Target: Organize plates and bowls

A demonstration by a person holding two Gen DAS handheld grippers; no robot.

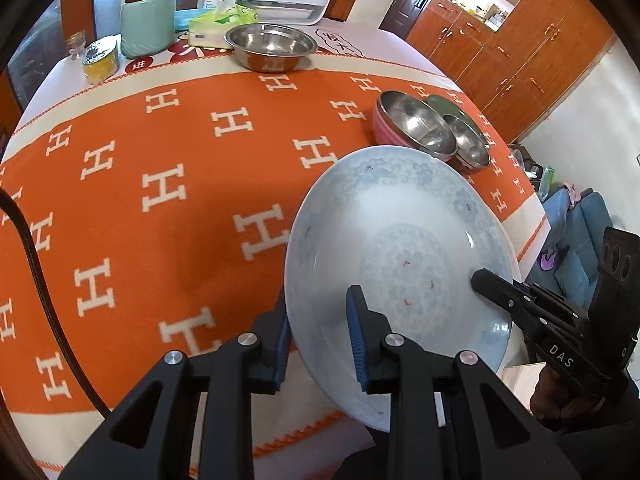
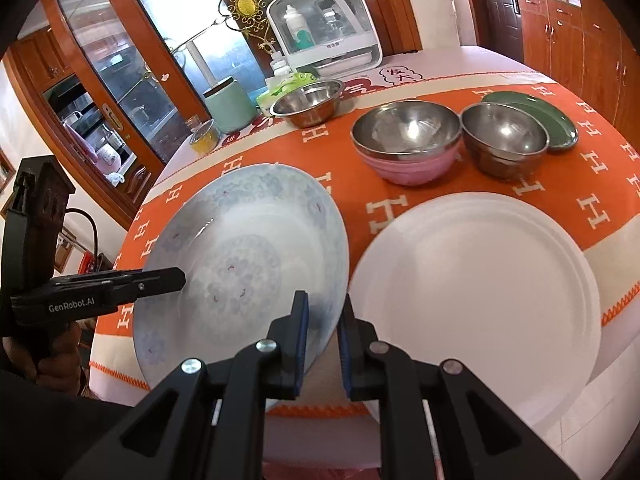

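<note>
A pale blue patterned plate (image 1: 384,240) hangs tilted above the orange tablecloth, held by both grippers at opposite rims. My left gripper (image 1: 318,340) is shut on its near-left rim; in the right wrist view the left gripper (image 2: 178,278) reaches in from the left. My right gripper (image 2: 323,340) is shut on the blue plate's (image 2: 240,256) right rim, and in the left wrist view the right gripper (image 1: 480,280) enters from the right. A large white plate (image 2: 476,300) lies flat on the table just right of the blue one.
Behind the plates stand a steel bowl nested in a pink bowl (image 2: 406,132), a second steel bowl (image 2: 504,136) and a green plate (image 2: 560,128). At the back are a steel basin (image 2: 308,100), a mint canister (image 2: 230,106), a tissue pack, jars and a white appliance (image 2: 324,24).
</note>
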